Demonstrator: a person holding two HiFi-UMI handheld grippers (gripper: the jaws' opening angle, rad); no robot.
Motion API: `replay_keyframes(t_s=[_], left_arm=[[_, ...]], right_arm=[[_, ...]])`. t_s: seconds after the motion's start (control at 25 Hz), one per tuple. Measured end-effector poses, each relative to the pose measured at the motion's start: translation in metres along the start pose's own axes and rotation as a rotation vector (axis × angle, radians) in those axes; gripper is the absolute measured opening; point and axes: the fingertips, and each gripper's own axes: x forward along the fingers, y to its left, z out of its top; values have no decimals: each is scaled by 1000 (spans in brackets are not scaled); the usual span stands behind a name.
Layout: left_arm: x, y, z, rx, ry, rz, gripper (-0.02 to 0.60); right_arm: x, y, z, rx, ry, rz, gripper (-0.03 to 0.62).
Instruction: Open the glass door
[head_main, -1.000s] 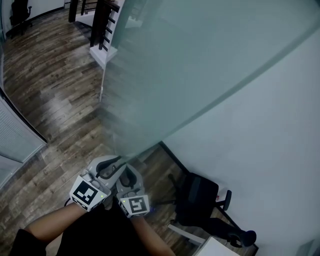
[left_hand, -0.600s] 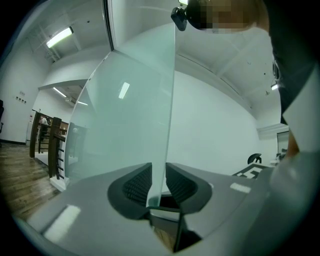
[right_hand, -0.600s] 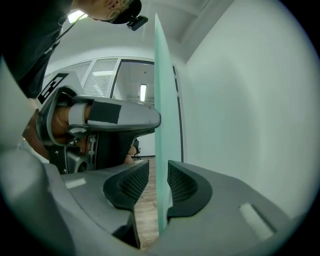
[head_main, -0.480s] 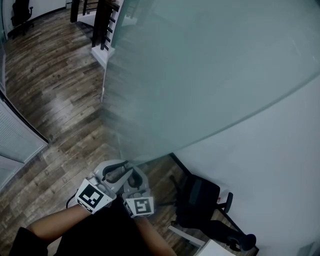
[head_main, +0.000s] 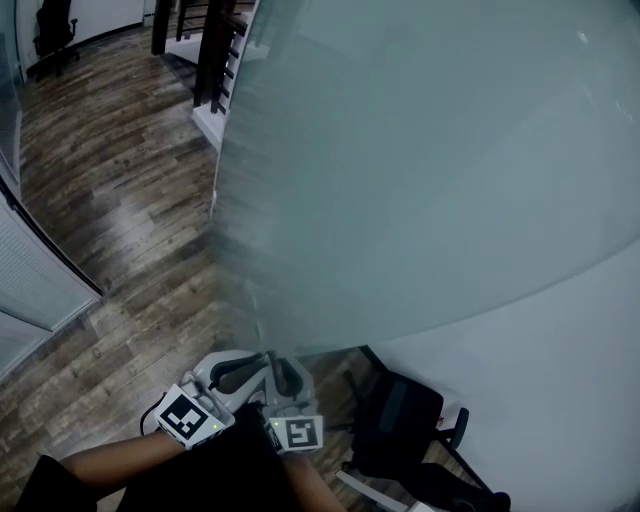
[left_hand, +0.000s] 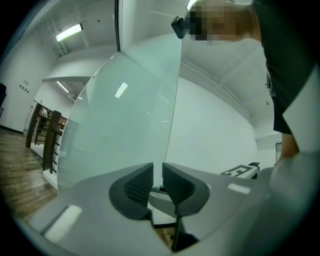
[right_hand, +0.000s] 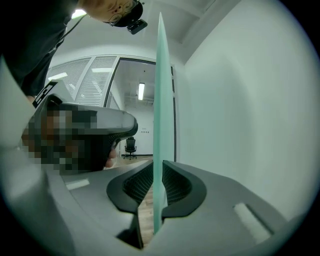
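Note:
The frosted glass door (head_main: 420, 170) fills most of the head view, and its free edge comes down to both grippers at the bottom. My left gripper (head_main: 255, 360) is on that edge. In the left gripper view the door (left_hand: 125, 125) runs into the narrow gap of my left gripper (left_hand: 157, 177), and the pads hold it. My right gripper (head_main: 280, 362) sits just beside the left one. In the right gripper view the pane (right_hand: 160, 100) stands edge-on in my right gripper (right_hand: 158, 185). Its jaws have just been closing, and both pads now lie against the glass.
A black office chair (head_main: 400, 420) stands behind the door by the white wall (head_main: 570, 400). Wood floor (head_main: 110, 200) spreads to the left. A dark railing (head_main: 215, 60) stands at the top, and a partition with blinds (head_main: 30, 290) at the left edge.
The door has swung and now covers more of the white wall. Both grippers have moved down and to the right with its edge.

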Motion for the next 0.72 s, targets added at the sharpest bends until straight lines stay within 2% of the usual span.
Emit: replay_keyframes(t_s=[0.2,0.72], left_arm=[[-12,-3,-16,-9,14,21,0],[-8,-7,-49,-63,72,128,0]], right_arm=[[-3,-7,0,10,-14,2,55],[-5,-41,0,17,-28,47,55]])
